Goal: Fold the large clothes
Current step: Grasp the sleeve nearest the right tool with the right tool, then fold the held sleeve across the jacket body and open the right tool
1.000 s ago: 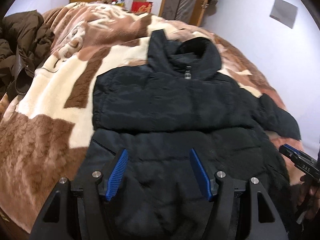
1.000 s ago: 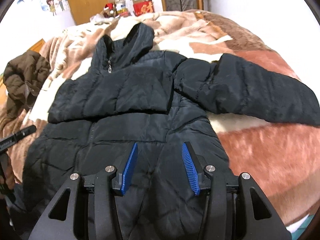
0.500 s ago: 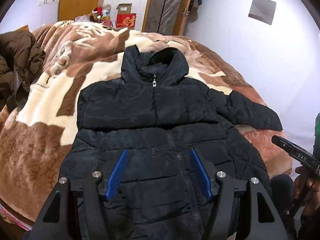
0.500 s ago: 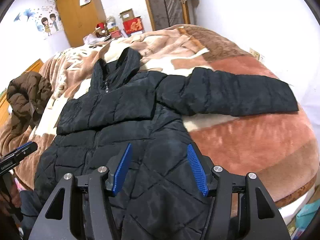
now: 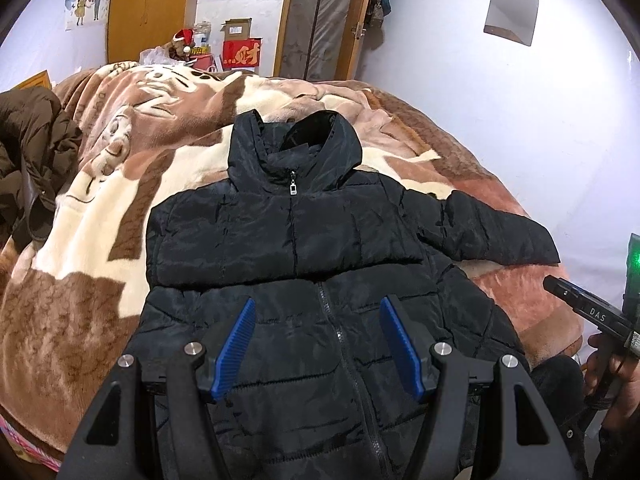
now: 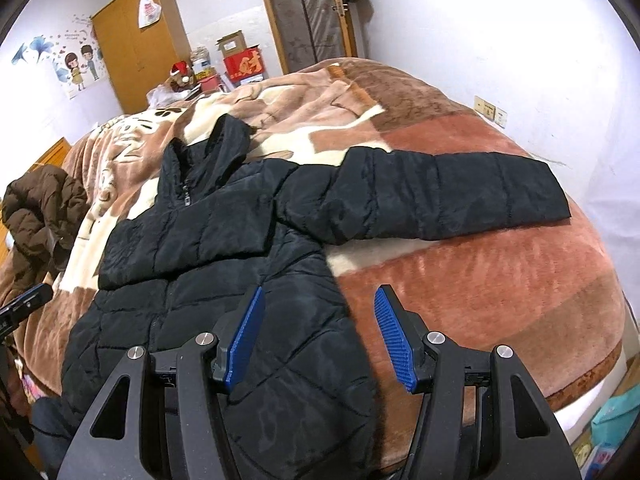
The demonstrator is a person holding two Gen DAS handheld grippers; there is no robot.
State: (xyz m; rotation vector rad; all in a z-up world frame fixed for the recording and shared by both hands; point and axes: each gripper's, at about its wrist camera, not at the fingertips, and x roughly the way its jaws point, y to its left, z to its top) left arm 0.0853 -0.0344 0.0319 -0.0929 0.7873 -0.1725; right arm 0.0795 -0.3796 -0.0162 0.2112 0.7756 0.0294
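Left gripper [image 5: 316, 342]: blue pads spread wide, gripping nothing, hovering over the lower front of the black puffer jacket [image 5: 304, 256]. Right gripper [image 6: 318, 334]: likewise gaping and empty, hanging above the jacket's side hem. Jacket lying zipped, face up on the brown blanket [image 6: 472, 280], one sleeve [image 6: 440, 196] stretching toward the bed's side edge. Brown coat [image 5: 28, 152] lying heaped at the opposite edge.
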